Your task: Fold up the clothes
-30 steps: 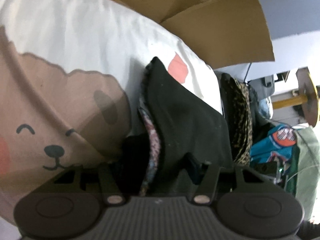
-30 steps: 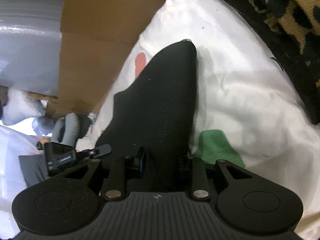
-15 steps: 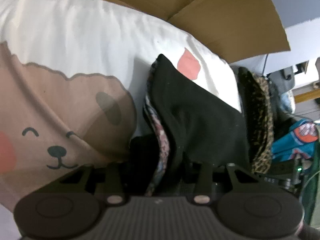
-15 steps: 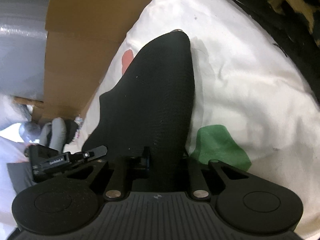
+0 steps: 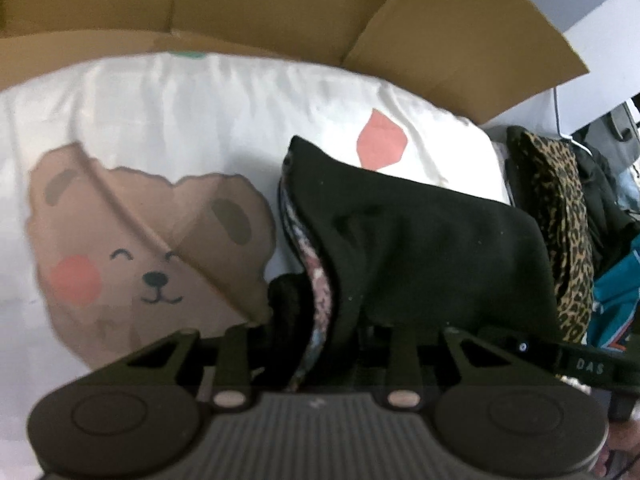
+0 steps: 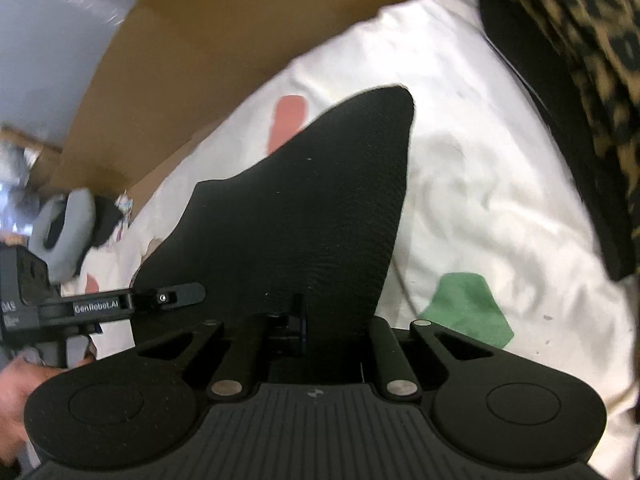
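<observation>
A black garment (image 5: 432, 248) with a floral lining (image 5: 318, 280) lies partly raised over a white sheet printed with a bear (image 5: 152, 240). My left gripper (image 5: 320, 332) has one bunched corner between its jaws, which are closing; cloth hides the fingertips. In the right wrist view the same black garment (image 6: 304, 208) runs up from my right gripper (image 6: 320, 320), whose jaws are closing on another edge of it. The left gripper (image 6: 160, 298) shows at the left there, held by a hand (image 6: 16, 392).
Brown cardboard (image 5: 280, 8) stands behind the sheet. A leopard-print garment (image 5: 560, 208) lies folded to the right, with teal clothing (image 5: 616, 296) beyond it. The sheet (image 6: 500, 140) has a green patch (image 6: 464, 308) and a pink patch (image 6: 288, 120).
Both grippers have risen with the black garment and their jaws have narrowed on it. More of the bear print and the sheet now shows below.
</observation>
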